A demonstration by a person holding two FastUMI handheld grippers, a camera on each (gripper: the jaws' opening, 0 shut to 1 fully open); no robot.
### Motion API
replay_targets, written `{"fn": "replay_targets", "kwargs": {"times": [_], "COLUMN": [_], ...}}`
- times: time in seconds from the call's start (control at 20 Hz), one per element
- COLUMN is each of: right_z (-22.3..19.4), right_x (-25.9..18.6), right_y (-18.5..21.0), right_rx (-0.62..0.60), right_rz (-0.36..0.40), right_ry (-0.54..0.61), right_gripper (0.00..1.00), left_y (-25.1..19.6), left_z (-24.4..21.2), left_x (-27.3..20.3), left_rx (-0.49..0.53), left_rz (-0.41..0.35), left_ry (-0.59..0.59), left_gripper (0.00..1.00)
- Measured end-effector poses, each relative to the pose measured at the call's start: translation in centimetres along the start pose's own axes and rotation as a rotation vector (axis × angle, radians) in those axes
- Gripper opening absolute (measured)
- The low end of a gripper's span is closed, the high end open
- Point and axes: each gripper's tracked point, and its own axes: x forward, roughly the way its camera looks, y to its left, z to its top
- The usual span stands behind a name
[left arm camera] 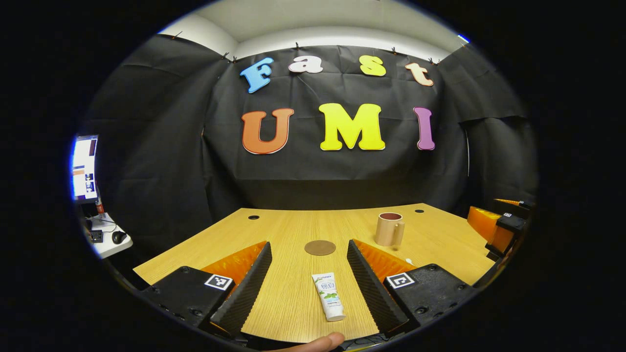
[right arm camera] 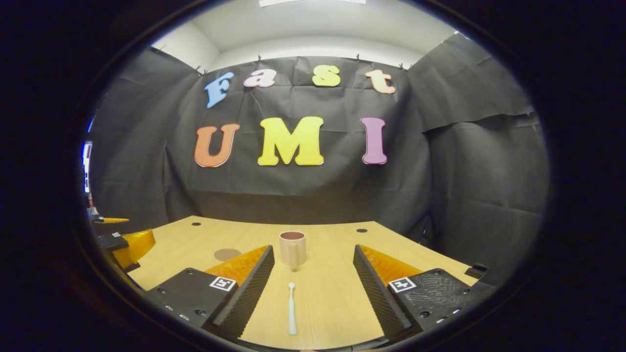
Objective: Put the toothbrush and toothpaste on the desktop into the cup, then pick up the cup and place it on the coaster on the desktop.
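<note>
On the wooden desktop (left arm camera: 293, 230), going left to right in the left gripper view, the round brown coaster (left arm camera: 320, 248) lies flat at the centre. The white toothpaste tube (left arm camera: 328, 296) lies nearer, between the wide-spread fingers of the left gripper (left arm camera: 308, 281), which hold nothing. The tube looks light and soft, so a grip across its firmer middle seems best, as the flat crimped end may buckle.

The tan handled cup (left arm camera: 389, 229) stands upright to the right, rigid and probably stable. In the right gripper view, the white toothbrush (right arm camera: 291, 309) lies lengthwise between the right gripper (right arm camera: 313, 288)'s wide, empty fingers. It is thin, stiff and probably slippery; pinching mid-handle seems safest.
</note>
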Motion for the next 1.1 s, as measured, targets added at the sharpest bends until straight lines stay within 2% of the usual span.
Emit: {"fn": "replay_targets", "kwargs": {"times": [0.55,0.75,0.95,1.1], "right_z": [-2.7,-4.3,-6.8,-10.0], "right_x": [1.3,2.5,4.3,5.6], "right_y": [0.9,1.4,1.9,2.0], "right_rx": [-0.027,-0.074,-0.144,-0.118], "right_rz": [0.018,0.047,0.091,0.108], "right_ry": [0.057,0.089,0.162,0.254], "right_gripper": [0.96,0.96,0.96,0.96], "left_y": [-0.5,0.2,-0.1,-0.2], "left_z": [-0.3,-0.6,-1.6,-3.5], "left_x": [-0.4,0.5,2.6,4.2], "left_rx": [-0.018,-0.007,-0.059,-0.051], "left_rz": [-0.02,0.011,0.031,0.037], "left_ry": [0.006,0.008,0.039,0.082], "left_gripper": [0.98,0.98,0.98,0.98]}}
